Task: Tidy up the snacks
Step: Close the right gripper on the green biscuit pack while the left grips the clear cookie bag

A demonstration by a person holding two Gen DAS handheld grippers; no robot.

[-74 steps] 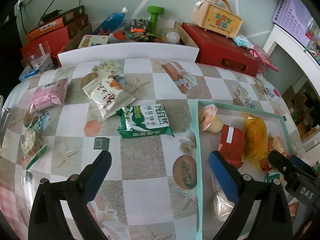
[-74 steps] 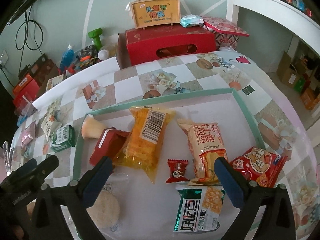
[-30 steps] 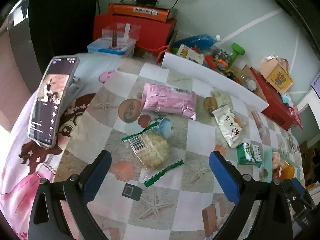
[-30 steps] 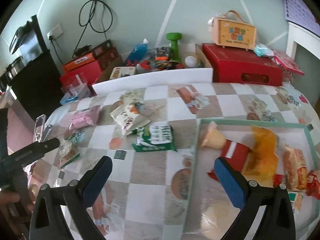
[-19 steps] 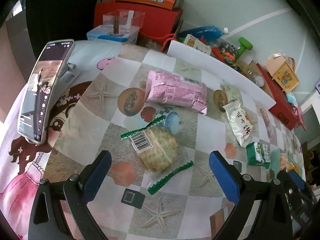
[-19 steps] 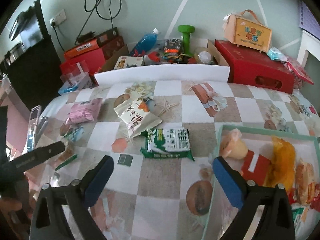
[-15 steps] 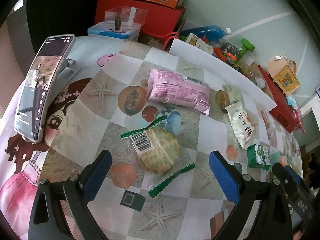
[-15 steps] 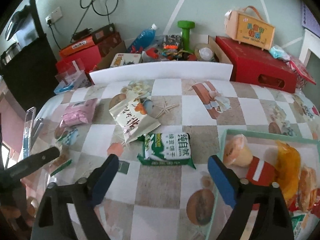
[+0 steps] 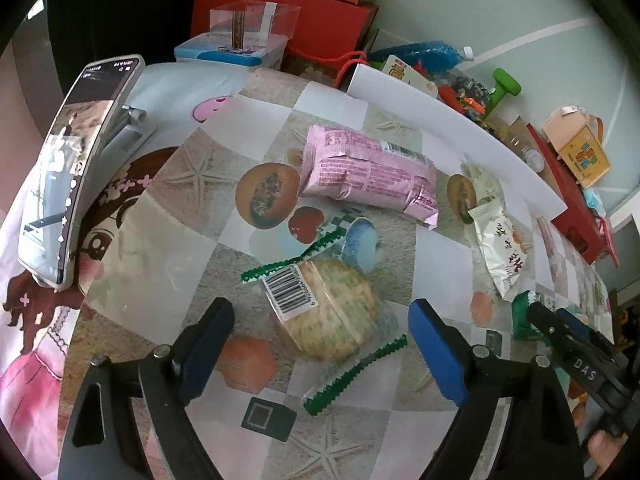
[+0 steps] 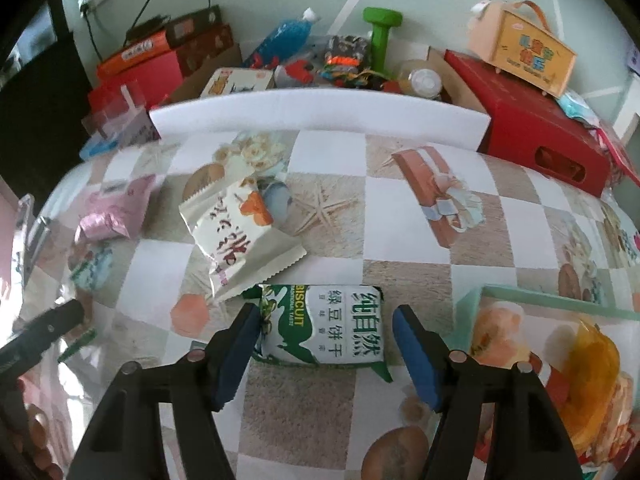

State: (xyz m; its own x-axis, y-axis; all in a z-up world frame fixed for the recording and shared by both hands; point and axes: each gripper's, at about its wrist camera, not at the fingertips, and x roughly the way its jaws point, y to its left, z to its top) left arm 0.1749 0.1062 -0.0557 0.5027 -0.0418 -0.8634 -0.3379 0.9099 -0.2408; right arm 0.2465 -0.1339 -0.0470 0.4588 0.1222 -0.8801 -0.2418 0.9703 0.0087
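My left gripper [image 9: 320,344] is open, its jaws on either side of a clear, green-edged packet with a round rice cake [image 9: 328,304] on the checked tablecloth. Beyond lie a pink packet [image 9: 368,172] and a white packet [image 9: 500,252]. My right gripper [image 10: 324,344] is open, its jaws flanking a green and white biscuit pack [image 10: 328,330]. The white packet [image 10: 236,236] and pink packet [image 10: 116,208] lie beyond it. A teal tray [image 10: 540,300] with several snacks is at the right.
A phone on a stand [image 9: 72,184] stands at the left table edge. A white foam board [image 10: 320,116] lines the far edge, with red boxes [image 10: 544,136], a green dumbbell [image 10: 380,32] and clutter behind. The other gripper [image 10: 40,332] shows at the left.
My left gripper swung from the tray area to the table's left end and closed in on the rice cake packet. My right gripper moved from over the tray down to the biscuit pack.
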